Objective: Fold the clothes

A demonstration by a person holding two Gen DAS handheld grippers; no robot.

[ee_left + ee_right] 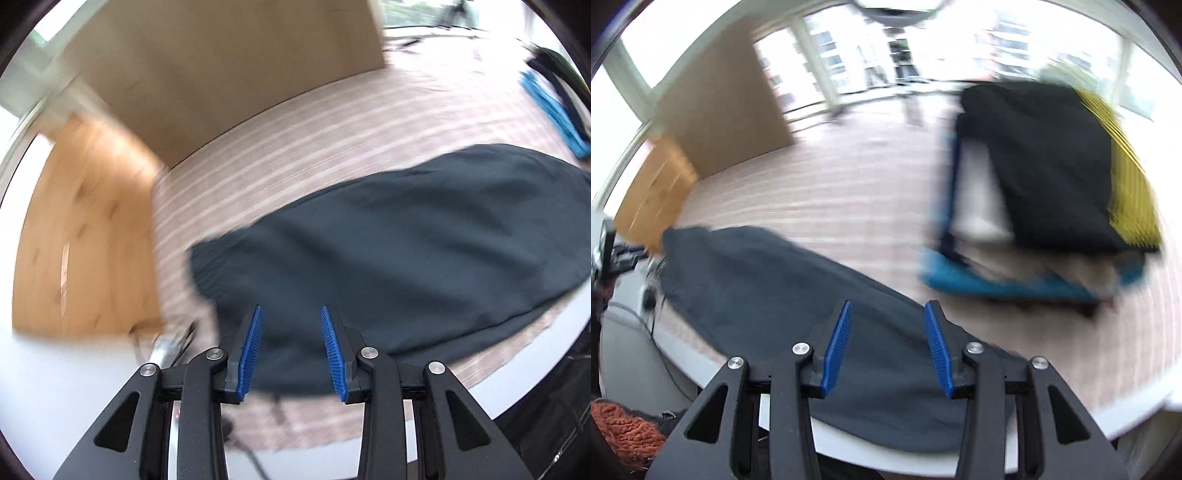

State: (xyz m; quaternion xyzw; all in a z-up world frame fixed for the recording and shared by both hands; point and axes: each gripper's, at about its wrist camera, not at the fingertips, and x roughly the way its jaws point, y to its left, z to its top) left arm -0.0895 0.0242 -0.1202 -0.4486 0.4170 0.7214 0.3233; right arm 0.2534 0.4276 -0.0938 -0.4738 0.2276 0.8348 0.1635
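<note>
A dark grey garment [388,243] lies folded long on the striped cloth of the table; it also shows in the right wrist view [783,288]. My left gripper [291,314] is open and empty, held just above the garment's near left end. My right gripper [886,310] is open and empty above the garment's right end, which hangs a little over the table's near edge. Both views are blurred by motion.
A stack of folded clothes [1045,173], black, yellow, white and blue, lies at the back right; its edge shows in the left wrist view [554,107]. A brown board [229,66] stands at the back left. An orange knit [624,432] lies below the table edge [1126,417].
</note>
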